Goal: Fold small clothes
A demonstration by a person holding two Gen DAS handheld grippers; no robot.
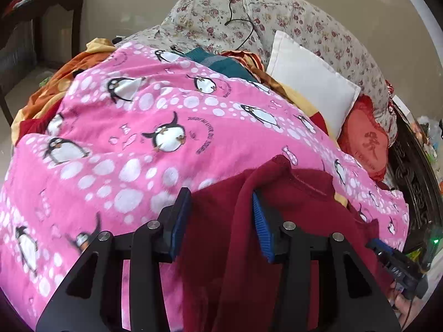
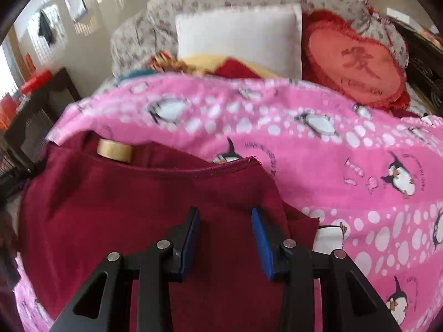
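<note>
A dark red garment [image 1: 299,202] lies on a pink penguin blanket [image 1: 138,110], rumpled into a raised fold at its upper edge. My left gripper [image 1: 220,193] hovers over the garment's left part with its blue pads apart; cloth lies between and below them and the pads do not press on it. In the right wrist view the same garment [image 2: 138,193] shows its neckline with a gold label [image 2: 115,150]. My right gripper [image 2: 224,210] stands open above the garment's right part, close to its edge on the blanket [image 2: 332,166].
A white pillow [image 1: 310,83], a red heart cushion [image 1: 365,141] and floral pillows [image 1: 304,19] crowd the far end of the bed. Orange and teal fabrics lie beyond the blanket. A dark table [image 1: 41,8] stands at the left, a carved dark frame [image 1: 409,182] at the right.
</note>
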